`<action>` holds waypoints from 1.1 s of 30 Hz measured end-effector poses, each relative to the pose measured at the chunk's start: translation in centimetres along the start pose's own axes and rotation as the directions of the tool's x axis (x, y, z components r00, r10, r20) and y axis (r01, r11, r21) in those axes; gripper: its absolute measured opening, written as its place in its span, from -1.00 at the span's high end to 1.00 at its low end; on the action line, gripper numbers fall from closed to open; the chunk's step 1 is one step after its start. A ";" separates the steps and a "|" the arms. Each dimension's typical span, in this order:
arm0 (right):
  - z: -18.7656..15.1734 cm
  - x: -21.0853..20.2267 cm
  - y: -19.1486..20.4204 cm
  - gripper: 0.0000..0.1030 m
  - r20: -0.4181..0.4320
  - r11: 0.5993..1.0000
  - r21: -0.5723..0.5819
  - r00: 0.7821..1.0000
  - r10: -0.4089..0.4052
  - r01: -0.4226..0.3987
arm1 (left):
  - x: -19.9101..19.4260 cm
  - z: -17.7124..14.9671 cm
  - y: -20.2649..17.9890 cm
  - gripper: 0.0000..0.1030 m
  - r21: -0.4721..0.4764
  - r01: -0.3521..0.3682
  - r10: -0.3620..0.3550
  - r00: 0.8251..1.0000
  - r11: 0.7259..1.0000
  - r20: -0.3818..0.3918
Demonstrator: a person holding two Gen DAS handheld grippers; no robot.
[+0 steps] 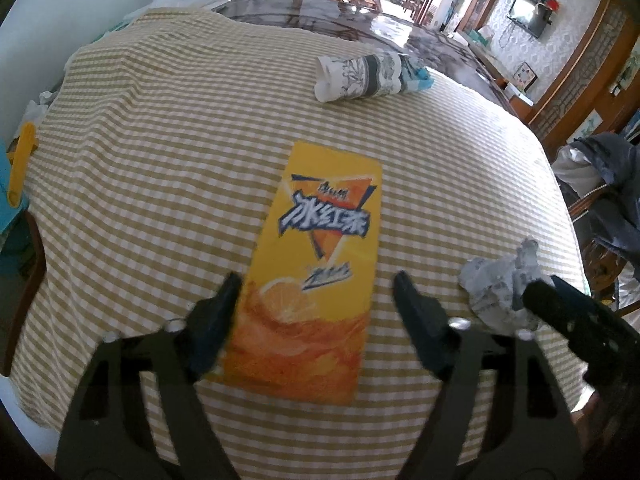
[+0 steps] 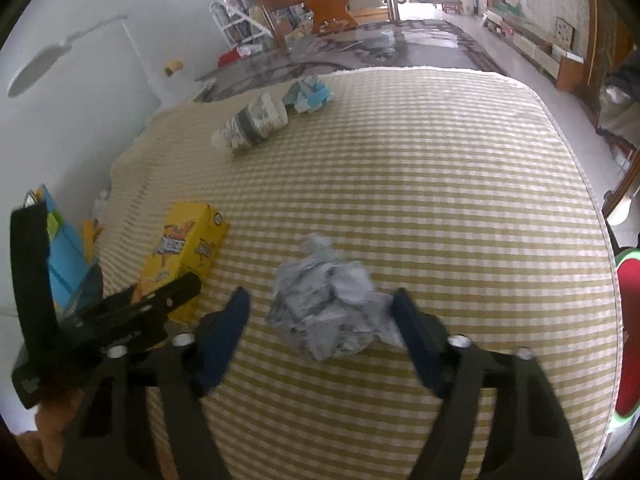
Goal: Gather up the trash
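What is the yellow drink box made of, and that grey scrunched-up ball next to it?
The yellow iced-tea drink box looks like coated cardboard: flat printed faces, sharp folded edges, a slight sheen. The grey crumpled ball looks like thin printed paper, judging by its many sharp creases and matte surface, though it might be a soft wrapper.

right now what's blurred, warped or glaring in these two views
Left wrist view: fisheye bulges the beige checked tablecloth; the yellow iced-tea carton is soft at its near end; glare on the far glossy tabletop. Right wrist view: crumpled grey paper wad slightly smeared; doorway blown out.
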State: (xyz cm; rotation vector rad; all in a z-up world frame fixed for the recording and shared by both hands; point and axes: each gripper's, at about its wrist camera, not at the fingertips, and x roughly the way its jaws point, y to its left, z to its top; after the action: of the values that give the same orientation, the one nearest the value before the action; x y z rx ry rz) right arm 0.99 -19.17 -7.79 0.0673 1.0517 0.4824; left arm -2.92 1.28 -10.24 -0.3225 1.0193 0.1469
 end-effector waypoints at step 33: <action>-5.3 -19.0 -12.5 0.19 0.399 0.958 0.279 0.916 -0.050 -0.069 | -12.0 -0.1 -15.0 -0.19 0.237 0.331 -0.367 0.922 0.913 0.128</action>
State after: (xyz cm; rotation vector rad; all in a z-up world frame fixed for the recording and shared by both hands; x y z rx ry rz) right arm -6.77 -39.10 1.58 0.4159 0.7062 0.3017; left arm -5.14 -12.55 2.88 -0.2878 0.7846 -0.2557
